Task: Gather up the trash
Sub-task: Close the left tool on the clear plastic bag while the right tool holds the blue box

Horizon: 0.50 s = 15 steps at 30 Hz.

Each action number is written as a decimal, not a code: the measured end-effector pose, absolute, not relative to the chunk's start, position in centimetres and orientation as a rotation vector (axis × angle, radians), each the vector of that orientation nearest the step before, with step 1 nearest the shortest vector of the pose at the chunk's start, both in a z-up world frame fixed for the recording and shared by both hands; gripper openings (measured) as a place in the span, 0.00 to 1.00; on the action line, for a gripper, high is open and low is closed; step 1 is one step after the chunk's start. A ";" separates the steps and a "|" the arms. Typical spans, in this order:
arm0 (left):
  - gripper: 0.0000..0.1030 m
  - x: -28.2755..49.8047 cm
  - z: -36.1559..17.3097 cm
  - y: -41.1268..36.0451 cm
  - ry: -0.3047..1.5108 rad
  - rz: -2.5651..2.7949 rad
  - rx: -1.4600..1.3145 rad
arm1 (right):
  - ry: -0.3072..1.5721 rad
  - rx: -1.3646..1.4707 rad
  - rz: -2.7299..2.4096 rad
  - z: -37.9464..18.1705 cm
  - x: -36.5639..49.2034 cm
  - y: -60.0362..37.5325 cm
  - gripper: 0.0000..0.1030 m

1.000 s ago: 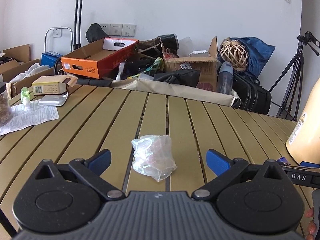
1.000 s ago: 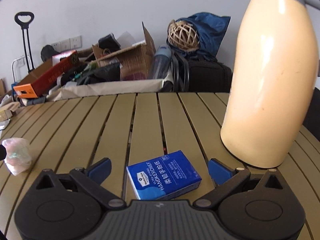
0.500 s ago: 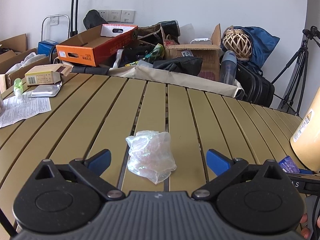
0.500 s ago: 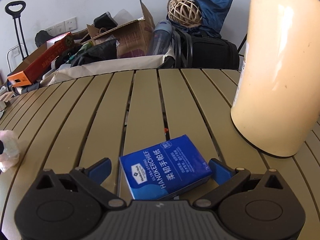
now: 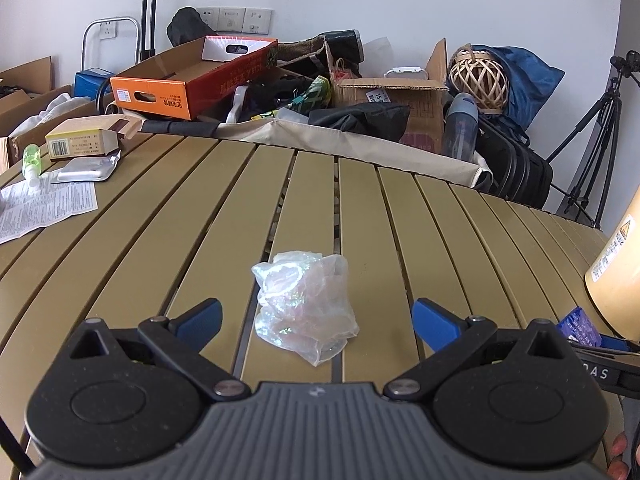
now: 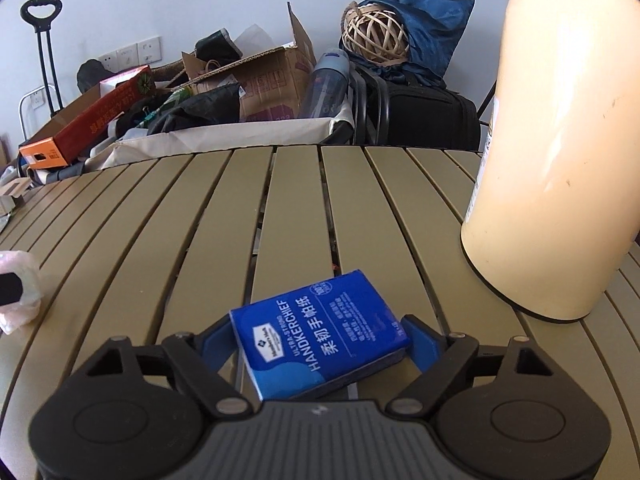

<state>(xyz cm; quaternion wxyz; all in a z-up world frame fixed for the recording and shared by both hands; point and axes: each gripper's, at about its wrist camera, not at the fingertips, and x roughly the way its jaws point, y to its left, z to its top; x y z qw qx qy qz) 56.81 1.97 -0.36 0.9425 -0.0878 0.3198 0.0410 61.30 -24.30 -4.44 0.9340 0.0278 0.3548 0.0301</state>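
Slatted olive desk (image 5: 152, 240) seen from both wrist cameras. Left view: the left gripper (image 5: 316, 318) rests low over the desk with its jaws spread wide, the blue pads well clear on either side of a crumpled clear plastic wrapper (image 5: 304, 304) that lies on the slats between them, touched by neither. At 10 o'clock from the wrapper lie a printed leaflet (image 5: 44, 206), a silver blister pack (image 5: 86, 170), a small green bottle (image 5: 30, 158) and a yellow medicine carton (image 5: 82, 140). At 3 o'clock a corner of the blue tissue pack (image 5: 580, 326) shows beside the base of a cream thermos jug (image 5: 618, 272). Right view: the right gripper (image 6: 316, 340) has the blue handkerchief tissue pack (image 6: 320, 338) between its jaws; the jaws have just been closing, and the blue pads now stand against the pack's two short sides, the pack lying flat on the desk. The cream thermos jug (image 6: 560, 140) stands upright at 2 o'clock from the pack, near but apart from it. At 9 o'clock, at the frame edge, the plastic wrapper (image 6: 18, 304) shows partly behind a black tip of the left gripper. Beyond the desk's far edge, at 12 o'clock in both views, lie cardboard boxes (image 6: 260, 80), an orange carton (image 5: 188, 80), a woven rattan ball (image 6: 376, 34) and a blue bag (image 6: 432, 24).
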 end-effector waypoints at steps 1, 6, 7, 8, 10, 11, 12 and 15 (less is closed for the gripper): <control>1.00 56.9 -0.4 1.9 0.654 0.085 -0.178 | 0.719 0.061 0.061 -4.4 61.2 -24.4 0.83; 1.00 57.2 -0.8 1.7 0.651 0.096 -0.158 | 0.681 0.096 0.048 -3.8 60.8 -25.1 0.83; 1.00 57.2 -0.9 1.6 0.650 0.101 -0.149 | 0.675 0.103 0.046 -3.8 60.7 -25.2 0.83; 1.00 57.3 -1.0 1.6 0.650 0.104 -0.143 | 0.671 0.109 0.044 -3.7 60.7 -25.3 0.83; 0.97 57.4 -1.2 1.5 0.651 0.102 -0.134 | 0.665 0.120 0.040 -3.7 60.6 -25.5 0.83; 0.91 57.4 -1.2 1.4 0.651 0.100 -0.130 | 0.663 0.124 0.039 -3.6 60.6 -25.6 0.83; 0.88 57.4 -1.3 1.3 0.653 0.100 -0.124 | 0.661 0.128 0.039 -3.6 60.6 -25.6 0.83; 0.69 57.6 -1.5 1.2 0.665 0.085 -0.122 | 0.656 0.133 0.040 -3.6 60.5 -25.7 0.83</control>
